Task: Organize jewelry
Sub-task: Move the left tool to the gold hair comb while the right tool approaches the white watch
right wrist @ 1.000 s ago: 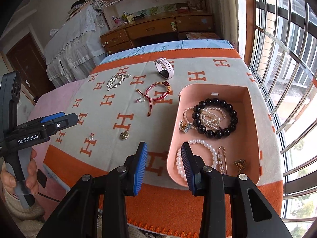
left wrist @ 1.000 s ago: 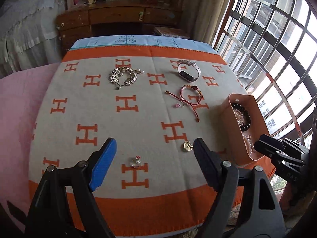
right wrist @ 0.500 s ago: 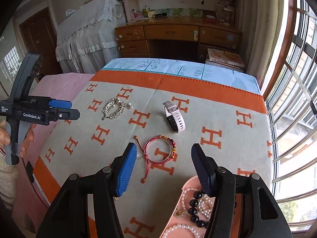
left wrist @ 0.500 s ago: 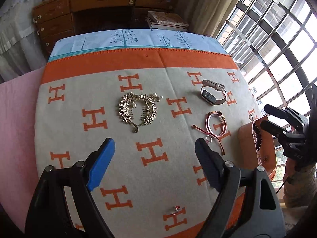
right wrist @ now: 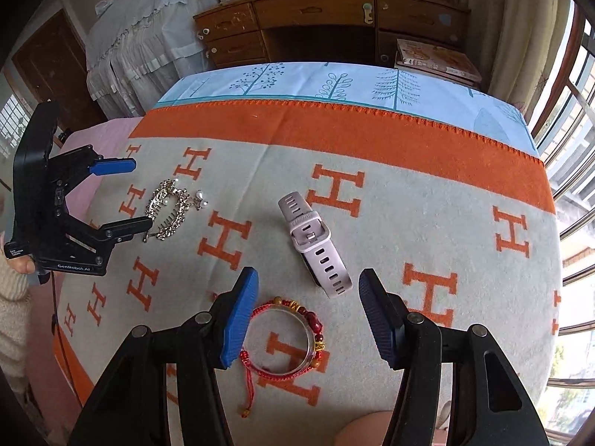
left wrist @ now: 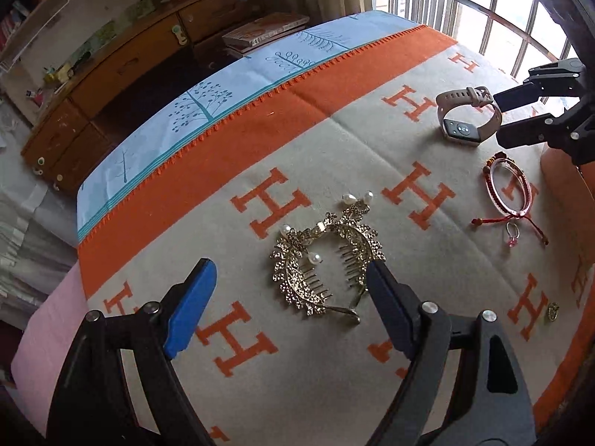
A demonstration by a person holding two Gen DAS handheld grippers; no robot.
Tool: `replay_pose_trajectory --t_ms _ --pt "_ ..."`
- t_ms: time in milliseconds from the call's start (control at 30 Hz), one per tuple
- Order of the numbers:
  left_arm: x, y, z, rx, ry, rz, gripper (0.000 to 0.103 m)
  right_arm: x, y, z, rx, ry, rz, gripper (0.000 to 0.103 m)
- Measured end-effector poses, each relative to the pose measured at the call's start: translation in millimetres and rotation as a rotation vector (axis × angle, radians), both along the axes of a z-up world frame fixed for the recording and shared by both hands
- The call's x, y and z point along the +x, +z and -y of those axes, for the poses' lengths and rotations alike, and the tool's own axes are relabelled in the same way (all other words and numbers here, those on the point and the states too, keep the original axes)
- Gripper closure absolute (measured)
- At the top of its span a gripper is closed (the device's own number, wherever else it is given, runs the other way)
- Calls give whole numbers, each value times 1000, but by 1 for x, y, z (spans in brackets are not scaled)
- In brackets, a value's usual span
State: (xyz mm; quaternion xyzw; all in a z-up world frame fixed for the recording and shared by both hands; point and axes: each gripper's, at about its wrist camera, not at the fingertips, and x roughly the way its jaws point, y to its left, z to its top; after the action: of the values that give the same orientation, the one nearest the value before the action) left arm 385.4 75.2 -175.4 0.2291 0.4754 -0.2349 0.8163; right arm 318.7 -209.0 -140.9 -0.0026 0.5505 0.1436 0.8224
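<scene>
A gold hair comb with pearls [left wrist: 327, 260] lies on the H-patterned blanket [left wrist: 334, 148]. My left gripper [left wrist: 293, 297] is open, its jaws on either side of the comb's near end. The comb also shows in the right wrist view [right wrist: 169, 212]. A pale pink smartwatch [right wrist: 316, 245] lies just ahead of my open right gripper [right wrist: 308, 312]. It also shows in the left wrist view [left wrist: 466, 119], with the right gripper [left wrist: 520, 119] beside it. A red cord bracelet [right wrist: 286, 338] lies between the right jaws, below them.
A small ring with a pink stone [left wrist: 512, 234] and a gold charm [left wrist: 553, 311] lie on the blanket. A corner of the pink tray [left wrist: 561, 171] shows at the right. A wooden desk [right wrist: 327, 18] stands beyond the bed, windows [left wrist: 483, 11] to the right.
Both grippers have moved forward over the blanket. The left one has closed in on the gold comb; the right one has left the tray and come up to the watch and bracelet.
</scene>
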Motion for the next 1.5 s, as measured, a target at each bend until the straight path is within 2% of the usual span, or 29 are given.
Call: replay_pose_trajectory --t_ms 133,300,367,467,667,967,1067,1267,1400,1500 --pt "12 -4 7 -1 -27 23 23 5 -8 1 0 -16 -6 45" --pt "15 -12 21 13 -94 13 42 7 -12 -3 4 -11 -13 47" --pt "13 -16 26 22 -125 17 58 7 -12 -6 5 -4 -11 47" --pt "12 -16 31 13 -150 11 65 6 -10 -8 14 4 -5 47" --pt "18 -16 30 -17 -129 -42 71 3 -7 -6 25 8 1 48" --pt "14 -13 33 43 -80 -153 79 2 -5 2 50 -2 -6 55" --pt "11 -9 33 75 -72 -124 79 2 -5 1 56 7 -11 64" --pt "10 -11 39 151 -117 -65 79 4 -7 -1 63 8 -17 64" --pt "10 -17 47 168 -177 -111 79 5 -9 -1 68 8 -25 64" --pt "13 -18 50 140 -185 -134 86 6 -10 -1 68 10 -28 64"
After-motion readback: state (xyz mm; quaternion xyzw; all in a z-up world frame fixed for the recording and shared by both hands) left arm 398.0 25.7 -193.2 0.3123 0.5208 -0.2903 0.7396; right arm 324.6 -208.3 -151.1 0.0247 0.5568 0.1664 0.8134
